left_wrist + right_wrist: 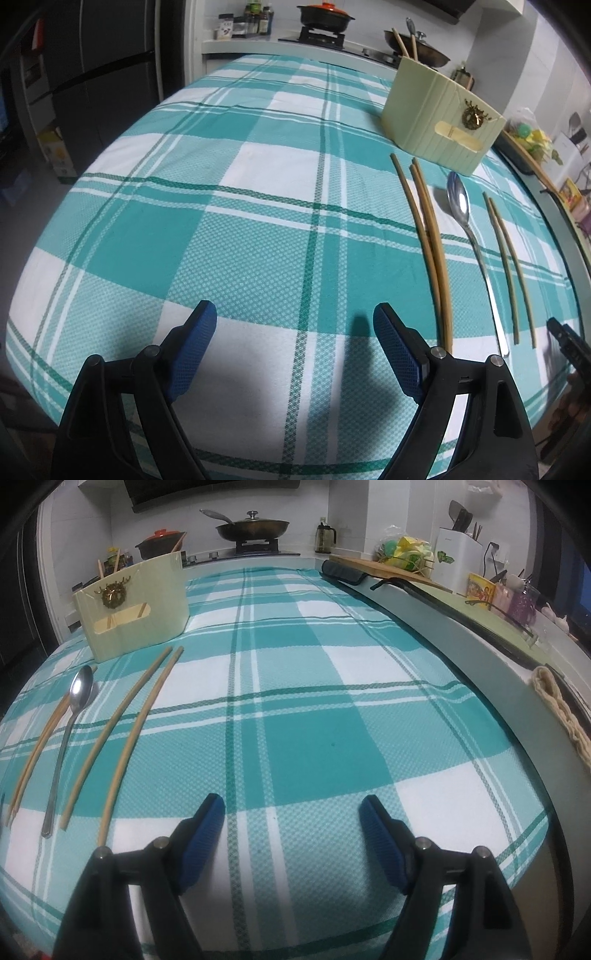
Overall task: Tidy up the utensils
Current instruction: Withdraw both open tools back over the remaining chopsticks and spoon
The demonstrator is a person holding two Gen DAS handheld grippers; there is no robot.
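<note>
On the teal plaid tablecloth (258, 221) lie a bundle of wooden chopsticks (428, 240), a steel spoon (460, 203) and a second chopstick pair (509, 266), side by side. Behind them stands a cream holder box (436, 122) with chopsticks sticking out of its top. My left gripper (294, 310) is open over bare cloth, left of the bundle, with nothing between its fingers. In the right wrist view the chopstick pair (122, 731), spoon (79, 694), bundle (37, 746) and box (136, 605) lie to the left. My right gripper (292, 801) is open and empty beside them.
A stove with a lidded pan (253, 528) and a clay pot (325, 16) stands behind the table. A grey counter edge (461, 635) runs along the right, carrying a cutting board (373, 566), a knife block and a rag (561, 709). A dark fridge (92, 74) stands left.
</note>
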